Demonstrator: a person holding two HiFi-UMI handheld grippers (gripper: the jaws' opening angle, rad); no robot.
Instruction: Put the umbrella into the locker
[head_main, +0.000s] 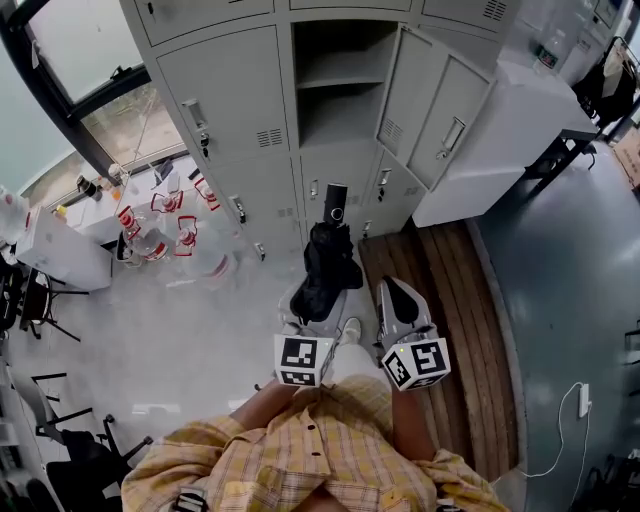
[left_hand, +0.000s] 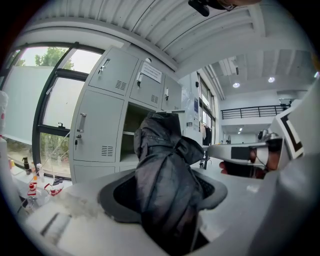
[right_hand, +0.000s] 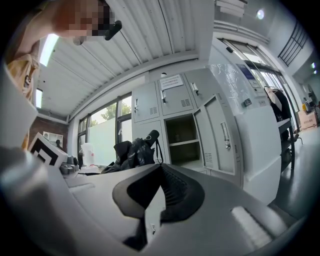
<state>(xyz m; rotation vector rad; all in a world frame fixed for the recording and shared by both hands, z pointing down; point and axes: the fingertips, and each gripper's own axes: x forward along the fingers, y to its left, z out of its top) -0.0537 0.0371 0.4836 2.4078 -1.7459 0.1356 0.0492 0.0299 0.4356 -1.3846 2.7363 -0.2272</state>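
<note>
A folded black umbrella (head_main: 325, 262) sticks out forward from my left gripper (head_main: 318, 300), whose jaws are shut on its cloth. In the left gripper view the umbrella (left_hand: 160, 145) fills the gap between the pads and partly hides the open locker (left_hand: 131, 135) behind it. The open locker (head_main: 338, 95) stands straight ahead in the grey row, with a shelf inside and its door (head_main: 432, 112) swung out to the right. My right gripper (head_main: 396, 288) is beside the left one, shut and empty. In the right gripper view, the umbrella (right_hand: 132, 149) is left of the locker (right_hand: 182, 142).
Several plastic bottles with red labels (head_main: 165, 232) stand on the floor at the left by a window. A white cabinet (head_main: 515, 125) stands right of the open door. A wooden floor strip (head_main: 450, 300) runs on the right. Chairs (head_main: 40, 300) stand at far left.
</note>
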